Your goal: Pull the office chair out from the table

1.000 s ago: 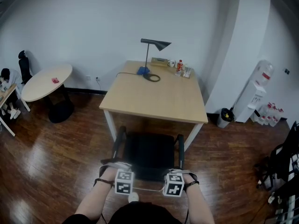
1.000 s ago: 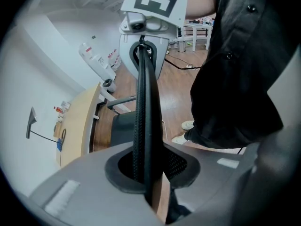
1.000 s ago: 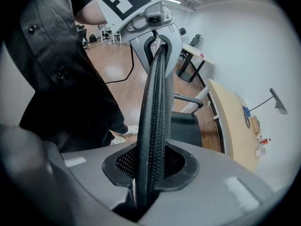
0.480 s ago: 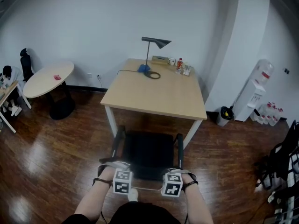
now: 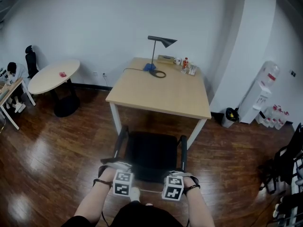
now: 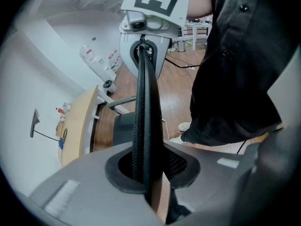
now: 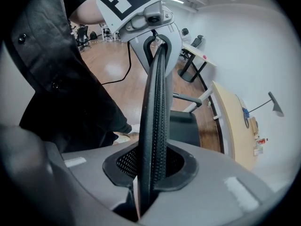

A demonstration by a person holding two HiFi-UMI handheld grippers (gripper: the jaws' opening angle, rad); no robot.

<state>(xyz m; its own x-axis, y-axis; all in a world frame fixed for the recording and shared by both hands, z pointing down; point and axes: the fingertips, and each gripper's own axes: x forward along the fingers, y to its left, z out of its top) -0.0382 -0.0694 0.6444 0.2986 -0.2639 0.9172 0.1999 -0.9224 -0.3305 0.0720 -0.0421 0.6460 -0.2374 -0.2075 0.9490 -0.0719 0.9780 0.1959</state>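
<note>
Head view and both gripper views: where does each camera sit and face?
Head view: on the person's head, looking steeply down at the office chair, table, forearms, left hand-held gripper and right hand-held gripper.
Left gripper view: on the left hand-held gripper, looking along the backrest rim it clamps; dark shirt at right.
Right gripper view: mirrored; shirt at left.
Shared: backrest rim, table, the other hand-held gripper.

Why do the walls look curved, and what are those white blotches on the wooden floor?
Head view: a wide-angle lens bows the wall; the blotches are light glaring off the glossy floor. Left and right gripper views: the same bulging, black corners around a round picture, and the chair back looks huge because it sits right by the lens.
</note>
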